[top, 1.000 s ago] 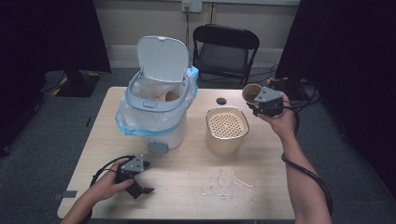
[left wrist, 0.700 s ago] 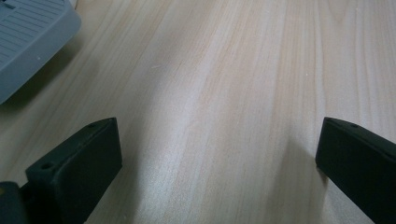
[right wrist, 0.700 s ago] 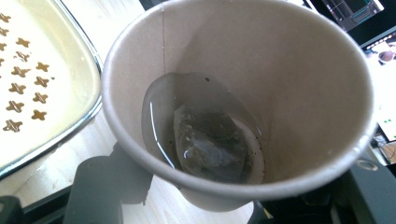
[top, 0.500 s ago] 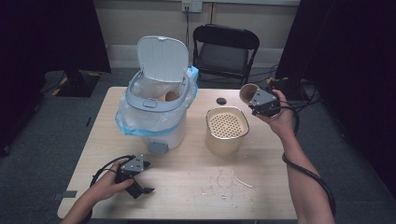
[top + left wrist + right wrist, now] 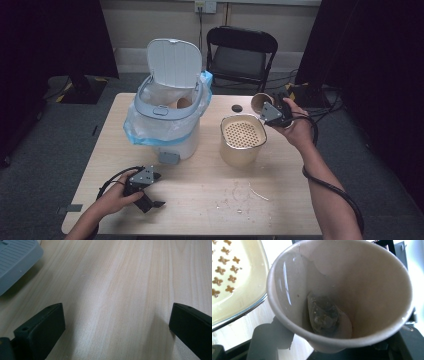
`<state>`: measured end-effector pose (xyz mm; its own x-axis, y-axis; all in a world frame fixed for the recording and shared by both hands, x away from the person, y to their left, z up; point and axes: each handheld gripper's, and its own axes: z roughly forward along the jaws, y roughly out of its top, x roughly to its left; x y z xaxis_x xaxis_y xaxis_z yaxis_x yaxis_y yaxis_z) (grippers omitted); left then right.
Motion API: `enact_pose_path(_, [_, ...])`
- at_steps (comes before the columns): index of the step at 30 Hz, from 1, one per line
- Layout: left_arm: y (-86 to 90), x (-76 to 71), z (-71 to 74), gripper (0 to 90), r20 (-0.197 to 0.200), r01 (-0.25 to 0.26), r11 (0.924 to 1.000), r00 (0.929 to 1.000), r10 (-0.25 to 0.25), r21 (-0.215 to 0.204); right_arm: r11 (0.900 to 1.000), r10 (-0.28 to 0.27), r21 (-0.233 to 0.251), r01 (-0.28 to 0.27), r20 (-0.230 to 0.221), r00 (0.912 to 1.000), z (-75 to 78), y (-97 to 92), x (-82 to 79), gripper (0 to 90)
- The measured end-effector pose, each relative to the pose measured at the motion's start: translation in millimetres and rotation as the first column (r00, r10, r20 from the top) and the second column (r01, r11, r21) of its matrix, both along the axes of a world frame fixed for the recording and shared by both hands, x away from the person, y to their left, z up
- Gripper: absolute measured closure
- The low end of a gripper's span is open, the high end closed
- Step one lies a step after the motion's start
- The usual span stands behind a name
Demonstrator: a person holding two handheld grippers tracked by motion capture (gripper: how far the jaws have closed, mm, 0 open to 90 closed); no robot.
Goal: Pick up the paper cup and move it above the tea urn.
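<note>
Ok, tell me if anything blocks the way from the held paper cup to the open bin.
Partly. The strainer container stands on the table between the paper cup in the right claw and the bin. The cup is held above its rim, the bin lid is up, and nothing else intervenes.

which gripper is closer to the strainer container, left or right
Right. The right gripper, holding a paper cup, hovers beside the strainer container; the left gripper rests on the table's near edge, far off.
</note>
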<state>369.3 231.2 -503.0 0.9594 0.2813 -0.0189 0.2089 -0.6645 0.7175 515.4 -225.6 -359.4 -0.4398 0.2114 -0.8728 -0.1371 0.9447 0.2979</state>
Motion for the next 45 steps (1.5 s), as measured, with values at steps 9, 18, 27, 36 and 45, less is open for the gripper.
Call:
enact_pose_path(9, [0.1, 0.0, 0.1, 0.0, -0.001, 0.0, 1.0, 1.0, 0.0, 0.002, 0.9839, 0.013, -0.179, 0.008, 0.117, 0.9931, -2.9, 9.9, -7.2, 35.3])
enact_pose_path(18, [0.0, 0.0, 0.0, 0.0, 0.0, 0.0, 1.0, 1.0, 0.0, 0.0, 0.8837, 0.11, -0.457, 0.099, 0.408, 0.9062, -6.0, 22.5, -24.8, 35.1])
enact_pose_path(27, [-0.1, 0.1, 0.0, 0.0, 0.002, 0.001, 1.0, 1.0, -0.001, -0.002, 0.8106, 0.215, -0.566, 0.15, 0.526, 0.8228, -0.3, 26.3, -31.3, 34.9])
enact_pose_path(36, [0.0, 0.0, 0.0, 0.0, 0.002, 0.0, 1.0, 1.0, 0.0, -0.001, 0.8827, 0.14, -0.466, 0.059, 0.381, 0.9141, 3.2, 30.0, -29.0, 34.5])
enact_pose_path(45, [0.0, 0.0, 0.0, 0.0, 0.0, 0.0, 1.0, 1.0, 0.0, 0.0, 0.9982, -0.053, -0.031, 0.052, -0.024, 0.9983, 11.8, 23.2, -18.2, 34.0])
